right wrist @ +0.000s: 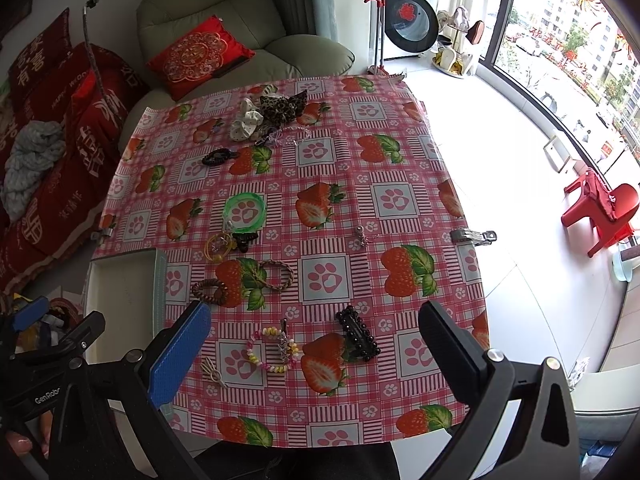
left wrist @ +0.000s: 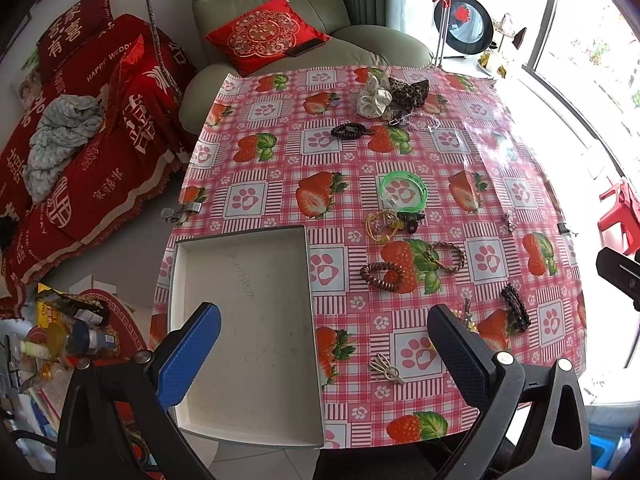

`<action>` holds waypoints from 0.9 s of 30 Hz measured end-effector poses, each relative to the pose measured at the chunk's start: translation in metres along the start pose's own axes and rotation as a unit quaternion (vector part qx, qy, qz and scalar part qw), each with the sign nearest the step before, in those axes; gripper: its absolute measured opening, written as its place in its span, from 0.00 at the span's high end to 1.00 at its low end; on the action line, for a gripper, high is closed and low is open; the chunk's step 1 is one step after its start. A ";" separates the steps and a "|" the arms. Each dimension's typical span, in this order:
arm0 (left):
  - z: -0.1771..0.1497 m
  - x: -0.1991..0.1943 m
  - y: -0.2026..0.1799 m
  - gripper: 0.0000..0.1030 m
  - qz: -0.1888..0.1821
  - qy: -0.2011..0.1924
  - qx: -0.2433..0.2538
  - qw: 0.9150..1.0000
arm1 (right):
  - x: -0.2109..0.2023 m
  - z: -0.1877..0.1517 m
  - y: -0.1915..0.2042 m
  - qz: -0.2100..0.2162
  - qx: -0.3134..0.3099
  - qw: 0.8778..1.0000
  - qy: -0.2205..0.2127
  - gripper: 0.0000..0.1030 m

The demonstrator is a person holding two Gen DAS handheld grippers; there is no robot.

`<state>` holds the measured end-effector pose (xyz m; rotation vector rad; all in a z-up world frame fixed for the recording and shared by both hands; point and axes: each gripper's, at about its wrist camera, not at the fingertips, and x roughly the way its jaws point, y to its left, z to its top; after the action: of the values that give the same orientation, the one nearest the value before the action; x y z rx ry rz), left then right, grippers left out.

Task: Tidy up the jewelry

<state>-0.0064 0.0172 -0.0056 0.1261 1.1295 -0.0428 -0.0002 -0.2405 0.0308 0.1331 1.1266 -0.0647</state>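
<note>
Right now I have both grippers spread wide above the near edge of the table (right wrist: 400, 168), neither one gripping anything. My left gripper (left wrist: 324, 344) hangs over the near-left corner, its blue pad above the shallow white tray (left wrist: 248, 312), which sits at the table's left edge and holds nothing I can see. My right gripper (right wrist: 316, 344) is further right, and between its fingers lie a pastel spiral bracelet (right wrist: 272, 350) with a small silvery piece across it and, just beside that, a black beaded hair clip (right wrist: 357, 338). A small beige clip (right wrist: 213, 372) rests near the blue finger. Farther in I see two brown beaded bracelets (right wrist: 210, 291) side by side, then a yellow ring (right wrist: 219, 245) touching a dark clip, with a green bangle (right wrist: 244, 210) just behind them. A black coiled tie (right wrist: 218, 157) lies beyond, and white and leopard-print scrunchies (right wrist: 272, 114) are bunched at the far edge. A tiny silver item (right wrist: 362, 236), possibly an earring, sits alone toward the right.
</note>
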 end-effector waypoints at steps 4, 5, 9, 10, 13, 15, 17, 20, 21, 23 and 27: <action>0.000 0.000 0.000 0.00 0.000 0.001 0.000 1.000 | 0.000 0.000 0.000 0.000 0.001 1.000 0.000 0.00; -0.001 0.001 0.000 0.00 0.000 0.001 0.001 1.000 | 0.000 0.000 0.000 -0.001 0.001 1.000 0.000 0.00; -0.001 0.001 -0.001 0.00 0.000 0.000 0.001 1.000 | 0.000 -0.001 0.000 -0.001 0.001 1.000 0.000 0.00; -0.001 0.001 -0.001 0.00 0.000 0.001 0.001 1.000 | 0.000 -0.001 0.000 -0.001 0.002 1.000 0.001 0.00; -0.001 0.001 -0.001 0.00 0.001 0.001 0.001 1.000 | 0.001 -0.001 0.001 -0.001 0.001 1.000 0.001 0.00; -0.001 0.001 -0.001 0.00 0.001 0.001 0.001 1.000 | 0.000 -0.001 0.000 -0.001 0.001 1.000 0.000 0.00; -0.002 0.001 -0.001 0.00 0.001 0.002 0.001 1.000 | 0.000 -0.001 0.000 -0.001 0.001 1.000 0.001 0.00; -0.001 0.001 -0.001 0.00 0.001 0.001 0.001 1.000 | 0.001 -0.001 0.000 0.000 0.001 1.000 0.001 0.00; -0.001 0.001 -0.001 0.00 0.000 0.001 0.000 1.000 | 0.001 -0.001 0.000 0.000 0.001 1.000 0.001 0.00; 0.000 0.001 -0.001 0.00 0.001 0.002 0.000 1.000 | 0.001 -0.001 0.000 0.000 0.001 1.000 0.001 0.00; 0.000 0.001 -0.001 0.00 0.000 0.002 0.001 1.000 | 0.001 -0.002 0.001 0.000 0.001 1.000 0.001 0.00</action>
<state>-0.0063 0.0163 -0.0065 0.1280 1.1335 -0.0425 -0.0014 -0.2393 0.0289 0.1356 1.1288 -0.0661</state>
